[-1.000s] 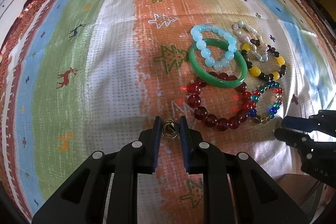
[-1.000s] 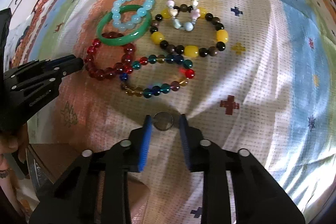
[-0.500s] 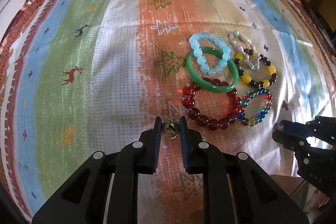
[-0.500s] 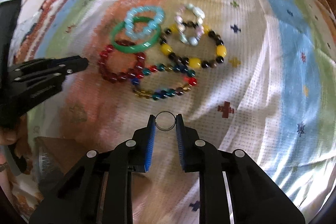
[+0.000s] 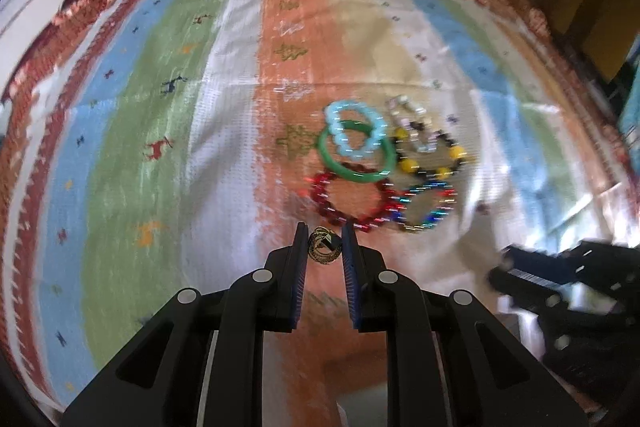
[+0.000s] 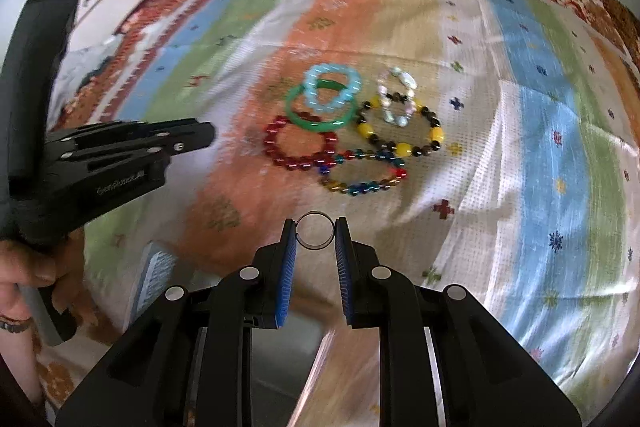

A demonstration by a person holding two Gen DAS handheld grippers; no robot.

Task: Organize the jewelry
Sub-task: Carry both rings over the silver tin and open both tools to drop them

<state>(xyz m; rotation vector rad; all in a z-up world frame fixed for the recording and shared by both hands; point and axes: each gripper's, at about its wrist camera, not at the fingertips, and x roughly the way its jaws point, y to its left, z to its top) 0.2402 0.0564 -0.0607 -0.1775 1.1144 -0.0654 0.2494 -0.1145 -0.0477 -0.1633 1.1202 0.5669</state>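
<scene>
- The left gripper (image 5: 324, 246) is clamped on an ornate gold ring (image 5: 323, 250), held above the striped cloth (image 5: 168, 131).
- The right gripper (image 6: 315, 237) pinches a plain silver ring (image 6: 315, 231) by its sides.
- Six bracelets lie clustered on the cloth, the green bangle (image 6: 320, 121) under a pale blue beaded one (image 6: 331, 87).

Your left gripper (image 5: 325, 250) points steeply down, pinching a gold ring (image 5: 323, 251). Your right gripper (image 6: 315, 235) does likewise, clamping a thin ring (image 6: 315, 231).
</scene>
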